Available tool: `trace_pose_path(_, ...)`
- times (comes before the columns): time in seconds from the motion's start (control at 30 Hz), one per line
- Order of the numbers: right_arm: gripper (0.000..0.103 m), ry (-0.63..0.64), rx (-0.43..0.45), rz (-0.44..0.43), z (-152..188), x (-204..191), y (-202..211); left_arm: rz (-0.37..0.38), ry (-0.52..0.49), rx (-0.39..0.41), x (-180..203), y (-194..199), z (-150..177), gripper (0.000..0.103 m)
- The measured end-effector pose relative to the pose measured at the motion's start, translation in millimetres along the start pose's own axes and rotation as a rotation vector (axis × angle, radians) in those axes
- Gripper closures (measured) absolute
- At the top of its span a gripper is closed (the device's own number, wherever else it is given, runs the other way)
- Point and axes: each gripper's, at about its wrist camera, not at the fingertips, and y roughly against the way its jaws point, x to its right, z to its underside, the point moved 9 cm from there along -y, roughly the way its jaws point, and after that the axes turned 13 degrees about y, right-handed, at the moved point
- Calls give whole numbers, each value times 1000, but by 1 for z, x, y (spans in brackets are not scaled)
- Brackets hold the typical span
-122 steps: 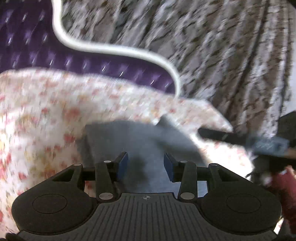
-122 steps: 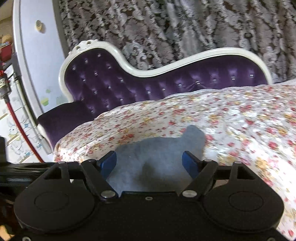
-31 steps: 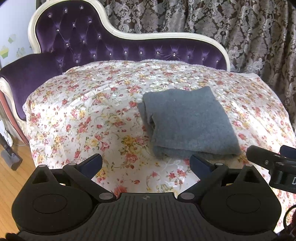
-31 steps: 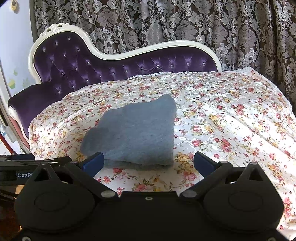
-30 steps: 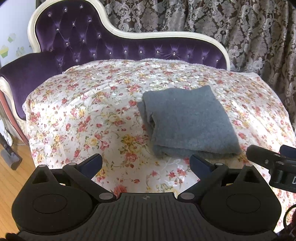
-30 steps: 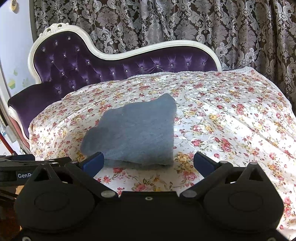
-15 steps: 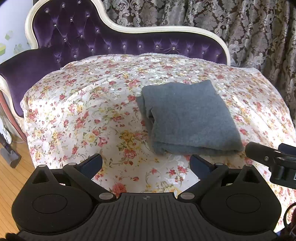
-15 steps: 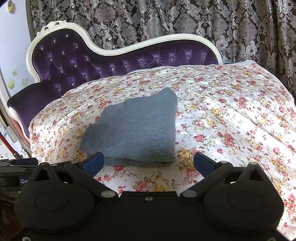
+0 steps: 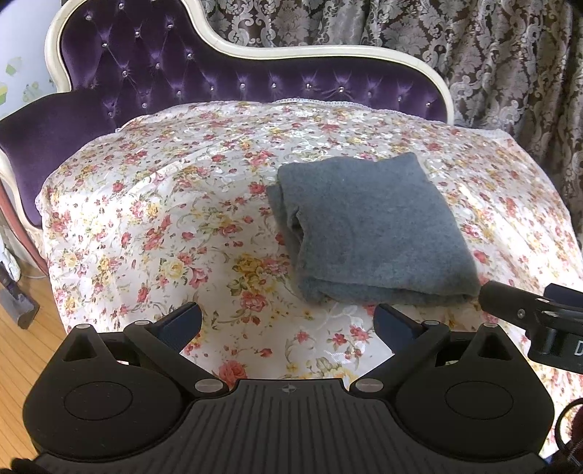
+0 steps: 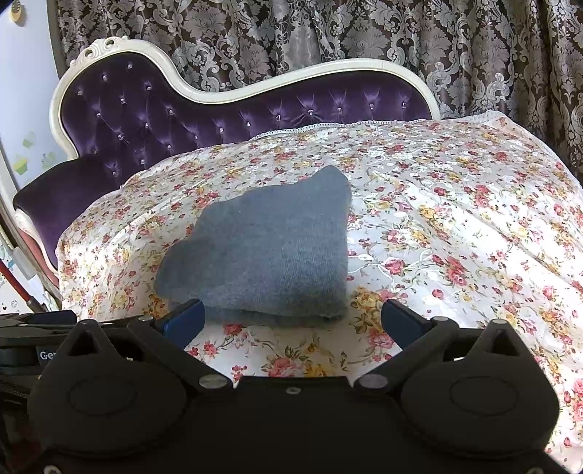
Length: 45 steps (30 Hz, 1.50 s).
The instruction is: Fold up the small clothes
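Both jaws of the left gripper (image 9: 288, 322) stand spread wide with nothing between them but flowered cloth. From the left wrist view, the tool is held level above the near edge of the cover (image 9: 153, 218), looking forward along its blue-tipped fingers (image 9: 182, 321). A folded grey garment (image 9: 368, 233) lies ahead and to the right of the jaws, apart from them, flat on the cover, its thick folded edge nearest the camera and its layered edges showing on its left side. Just beyond the right finger, the dark front of the right gripper (image 9: 510, 310) pokes in from the right edge, near the garment's near right corner. Behind the cover rises a purple tufted sofa (image 9: 204, 80) with a cream frame, and behind that a patterned curtain (image 9: 492, 54). A strip of wooden floor (image 9: 25, 350) shows at lower left.

From the right wrist view, the right gripper (image 10: 291, 322) is also level, its jaws wide apart and holding nothing. The garment (image 10: 269, 251) lies just ahead, between the lines of the two fingers and toward the left one (image 10: 184, 321), whose tip overlaps the garment's near edge in the picture; whether it touches I cannot tell. Part of the left gripper (image 10: 32, 346) shows at the left edge. The cover (image 10: 455, 226) spreads off to the right, the sofa (image 10: 153, 120) and curtain (image 10: 328, 32) behind.
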Motion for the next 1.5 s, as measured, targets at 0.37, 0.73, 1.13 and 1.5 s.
trace_pose_path(0.37,1,-15,-25,-11,5,-1,-8,0,-3,-15,1,-6,1,1)
trace_pose_path(0.73,1,-25,-48,-20,7,-2,-17,-6,-13,-16,4,-11,-1,1)
trace_pose_path(1.13,1,-31,-63,-24,9,-5,-21,-10,-20,-24,2,-15,-1,1)
trace_pose_path(1.5,1,-31,-74,-25,10,-6,-26,-14,-21,-37,0,-19,-1,1)
